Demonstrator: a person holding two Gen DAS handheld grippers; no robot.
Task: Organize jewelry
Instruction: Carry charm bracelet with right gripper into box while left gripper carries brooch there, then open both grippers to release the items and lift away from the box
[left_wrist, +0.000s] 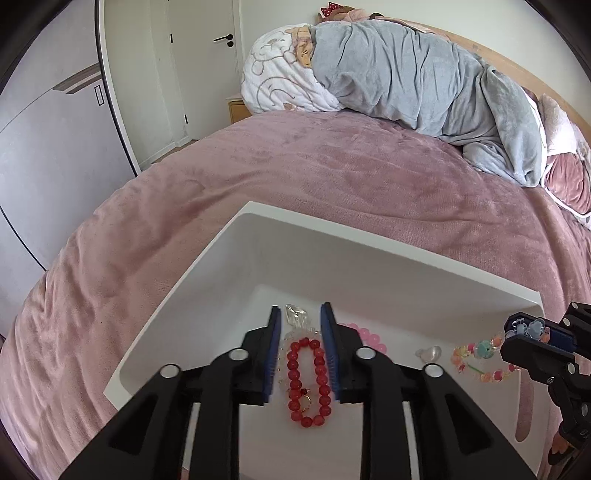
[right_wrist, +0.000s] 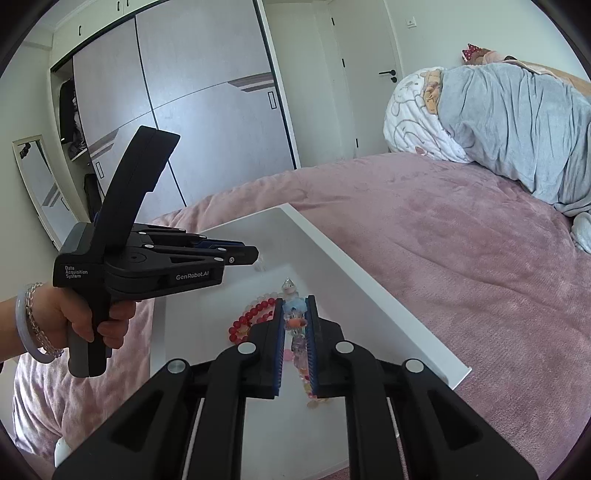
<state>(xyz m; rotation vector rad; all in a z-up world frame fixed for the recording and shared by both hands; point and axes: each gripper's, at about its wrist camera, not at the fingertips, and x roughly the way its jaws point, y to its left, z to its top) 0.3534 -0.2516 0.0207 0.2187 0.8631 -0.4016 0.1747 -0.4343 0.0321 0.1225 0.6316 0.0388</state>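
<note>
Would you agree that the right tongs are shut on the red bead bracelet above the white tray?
Not quite: the right tongs are shut on the pastel charm bracelet. The red bead bracelet lies loose in the white tray, as the left wrist view shows.

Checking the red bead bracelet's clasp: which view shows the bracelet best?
The left wrist view: the whole red bead bracelet lies in the white tray. In the right wrist view, the right hand-held gripper hides part of it.
</note>
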